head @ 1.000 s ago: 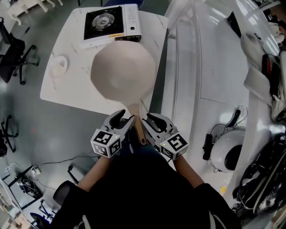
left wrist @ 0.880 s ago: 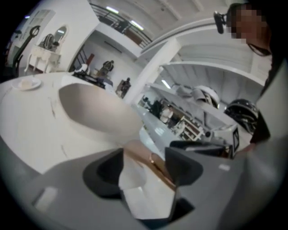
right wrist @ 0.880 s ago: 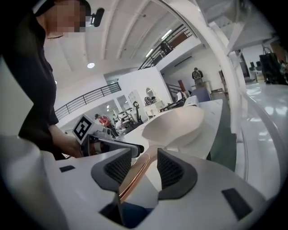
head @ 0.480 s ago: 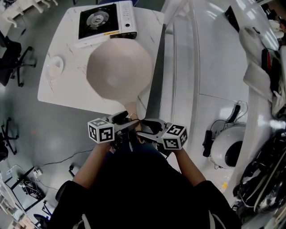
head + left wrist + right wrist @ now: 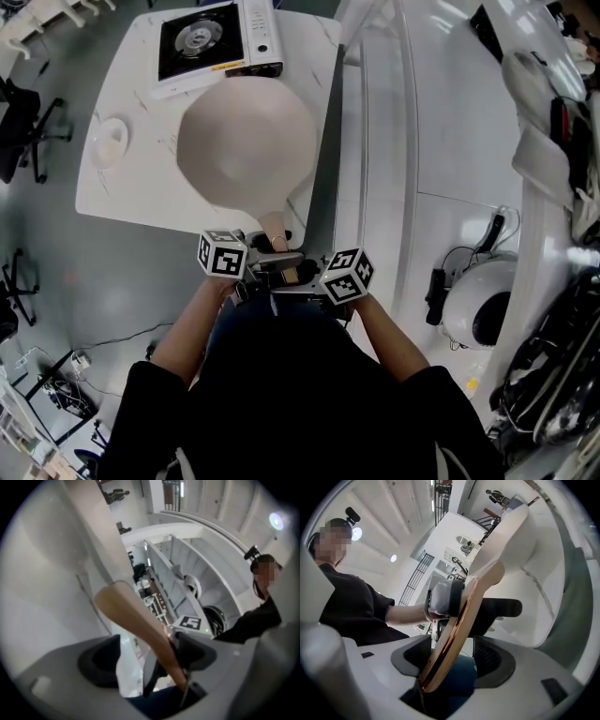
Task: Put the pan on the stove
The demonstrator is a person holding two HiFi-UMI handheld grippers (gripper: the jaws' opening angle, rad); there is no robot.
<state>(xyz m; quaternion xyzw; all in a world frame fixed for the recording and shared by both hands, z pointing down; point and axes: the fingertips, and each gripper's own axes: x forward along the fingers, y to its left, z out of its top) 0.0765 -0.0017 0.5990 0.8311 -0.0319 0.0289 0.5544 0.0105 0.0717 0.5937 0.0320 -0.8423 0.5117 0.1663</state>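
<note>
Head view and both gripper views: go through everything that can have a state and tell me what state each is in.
Stove: burner bare, nothing on it.
Pan: over the table, off the stove.
Left gripper: jaws open, just been opening, pan handle between them.
Right gripper: jaws open, just been opening, same handle between them.
Small white dish: upright on the table.

Left tool (image 5: pixel 150 662) jaws just opened wide; pan handle (image 5: pixel 136 623) between them.
</note>
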